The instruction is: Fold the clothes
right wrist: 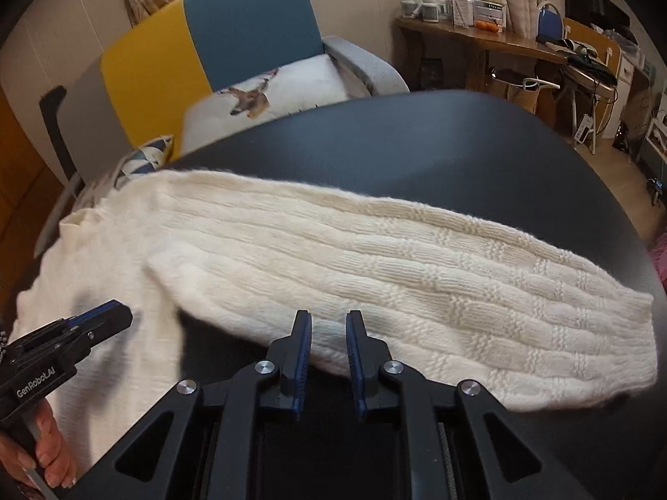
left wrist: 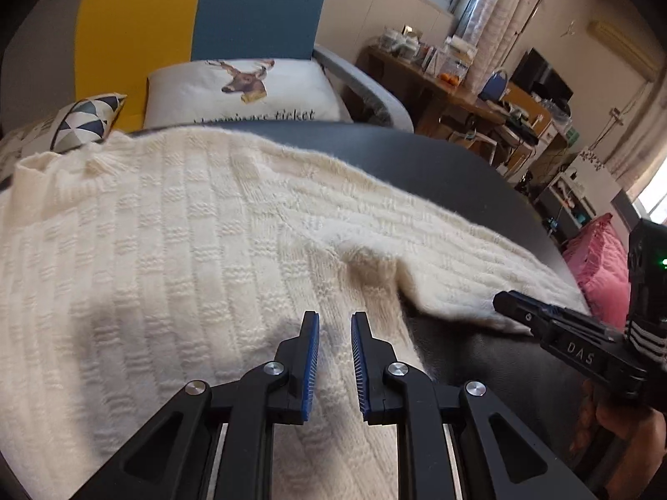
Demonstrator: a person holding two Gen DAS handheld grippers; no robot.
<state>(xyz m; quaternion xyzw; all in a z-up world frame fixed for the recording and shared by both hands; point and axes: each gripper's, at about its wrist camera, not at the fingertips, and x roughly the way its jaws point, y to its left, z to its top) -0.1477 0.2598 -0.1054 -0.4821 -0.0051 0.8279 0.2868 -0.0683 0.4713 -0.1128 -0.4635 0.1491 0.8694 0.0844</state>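
A cream knitted sweater (left wrist: pixel 175 225) lies spread flat on the dark bench (right wrist: pixel 437 146). The left gripper (left wrist: pixel 334 321) hovers over the near part of the sweater's body, its blue-padded fingers (left wrist: pixel 312 346) parted by a narrow gap and grasping nothing. The right gripper (right wrist: pixel 328 318) sits at the near edge of the outstretched sleeve (right wrist: pixel 417 266), its fingers (right wrist: pixel 305 346) likewise slightly parted and empty; whether they touch the knit cannot be told. Farther off stands an armchair (right wrist: pixel 250 21) with a deer-print cushion (left wrist: pixel 246 87).

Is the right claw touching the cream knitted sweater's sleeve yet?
Cannot tell. In the right wrist view the open right claw overlaps the near edge of the cream knitted sweater, but neither view shows contact or a gap plainly.
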